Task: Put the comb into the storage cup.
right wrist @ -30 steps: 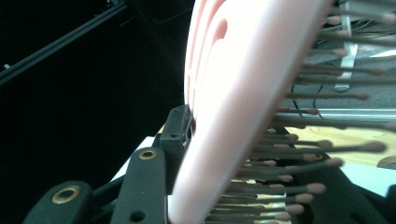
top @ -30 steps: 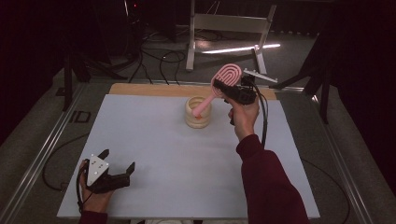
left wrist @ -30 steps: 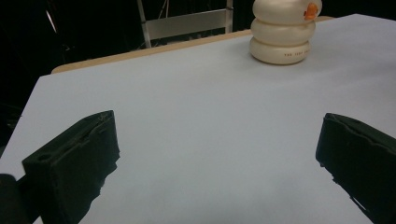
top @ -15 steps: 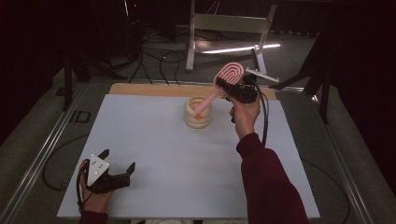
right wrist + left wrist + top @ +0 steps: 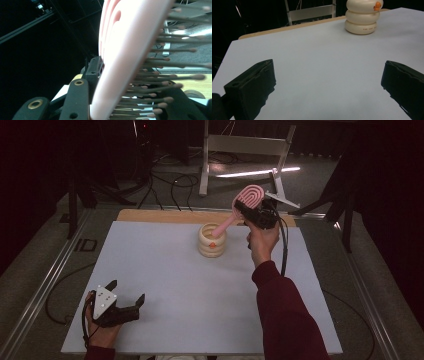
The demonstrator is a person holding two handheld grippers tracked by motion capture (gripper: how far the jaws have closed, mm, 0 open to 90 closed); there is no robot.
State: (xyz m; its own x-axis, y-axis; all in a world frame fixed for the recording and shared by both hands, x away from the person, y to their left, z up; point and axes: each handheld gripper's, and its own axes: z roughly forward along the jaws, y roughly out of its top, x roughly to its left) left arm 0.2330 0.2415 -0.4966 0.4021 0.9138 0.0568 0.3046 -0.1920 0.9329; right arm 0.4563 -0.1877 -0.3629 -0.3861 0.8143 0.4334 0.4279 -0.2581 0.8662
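Little is changing since a second ago: the pink hairbrush (image 5: pixel 239 209) is staying tilted, its handle tip dipping into the cream ringed holder (image 5: pixel 211 240). At the near left corner of the white table (image 5: pixel 170 285), the left gripper (image 5: pixel 126 296) is resting with jaws spread wide, gripping nothing. Farther right, the right gripper (image 5: pixel 252 214) is clamping the brush head above the holder.

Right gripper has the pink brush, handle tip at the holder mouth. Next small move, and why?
Probably lower the brush straight down. The right gripper clamps its head, and the handle tip sits at the mouth of the cream ringed holder, slanted, not yet seated. The left gripper is open, far off.
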